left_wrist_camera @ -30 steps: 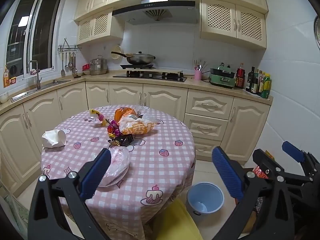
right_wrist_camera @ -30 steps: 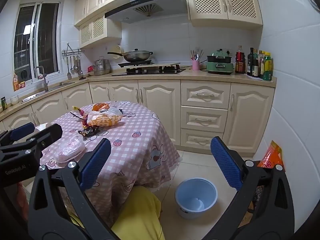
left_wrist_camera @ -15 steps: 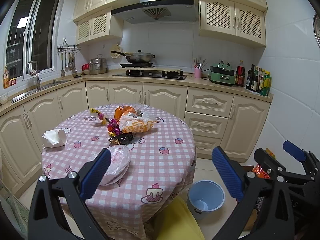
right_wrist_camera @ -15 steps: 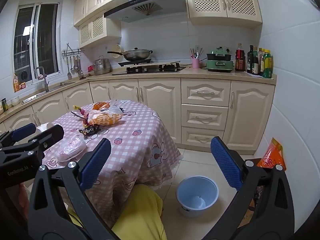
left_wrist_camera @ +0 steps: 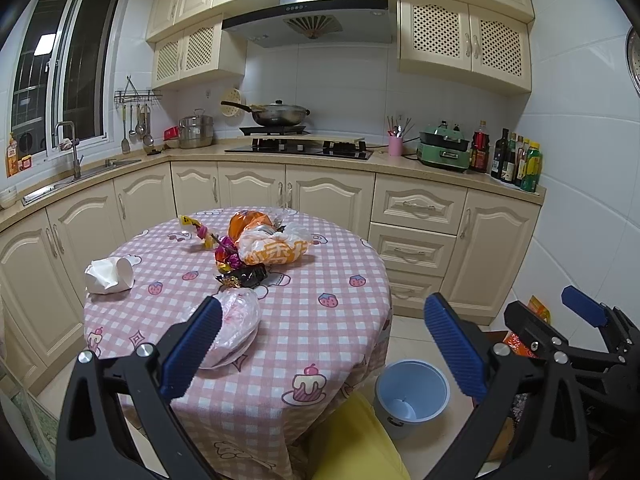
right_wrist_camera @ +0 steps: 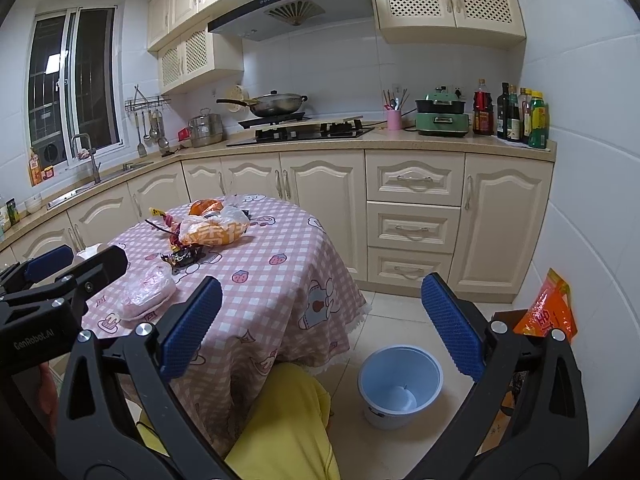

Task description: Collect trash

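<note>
Over the bench (left_wrist_camera: pixel 320 320), I've got both the left hand-held gripper (left_wrist_camera: pixel 320 344) and right hand-held gripper (right_wrist_camera: pixel 318 328) released, grasping nothing. Wrappers (left_wrist_camera: pixel 272 248) and a plastic bag (left_wrist_camera: pixel 236 320) lie on top; the bucket (right_wrist_camera: pixel 400 384) sits on the floor beside it.

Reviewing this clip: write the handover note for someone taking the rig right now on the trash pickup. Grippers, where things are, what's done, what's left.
Left gripper: open, empty, held above the near edge of the round table.
Right gripper: open, empty, off the table's right side, above the floor.
Trash on the table: clear pink plastic bag nearest; dark candy wrapper; purple wrapper; orange-and-white snack bag; crumpled tissue with paper cup at the left.
Blue bin stands on the floor right of the table and looks nearly empty.
Done: nothing collected yet.
Left: pick up every piece and drop it in the bin; the pink bag is probably the easiest start.
</note>
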